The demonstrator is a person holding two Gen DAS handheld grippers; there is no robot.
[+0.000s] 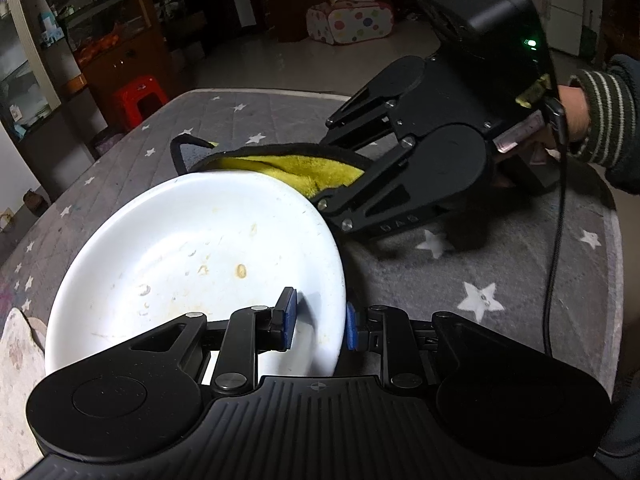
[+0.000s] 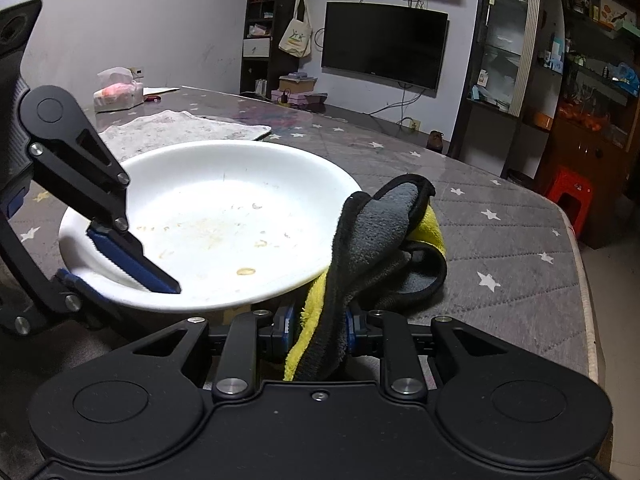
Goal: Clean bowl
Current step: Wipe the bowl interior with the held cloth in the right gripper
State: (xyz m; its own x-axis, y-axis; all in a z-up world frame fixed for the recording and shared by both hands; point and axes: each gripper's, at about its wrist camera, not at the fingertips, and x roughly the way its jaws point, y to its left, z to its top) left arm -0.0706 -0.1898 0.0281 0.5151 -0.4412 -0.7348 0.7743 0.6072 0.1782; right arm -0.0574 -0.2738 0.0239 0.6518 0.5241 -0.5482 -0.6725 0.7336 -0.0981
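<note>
The white bowl (image 1: 192, 264) sits tilted above the grey star-patterned surface (image 1: 500, 264), lifted at the edge nearest the left hand-held gripper (image 1: 318, 322). That gripper is clamped on the bowl's rim: one blue pad (image 1: 289, 318) lies inside the bowl, the other against the outer wall. Dried yellowish food marks are scattered across the bowl's interior.

The right hand-held gripper (image 2: 320, 330) is clenched on a yellow-and-grey cloth (image 2: 376, 248), which bunches up between its blue pads and rises in front of them. In the right wrist view the cloth lies just beside the bowl's rim, touching or overlapping it at the near right edge. In the left wrist view the cloth's yellow side rests against the far rim, with the right gripper immediately behind it.

A hand (image 1: 576, 116) in a striped sleeve holds the right gripper. A pale cloth mat (image 2: 180, 130) lies on the surface beyond the bowl.
</note>
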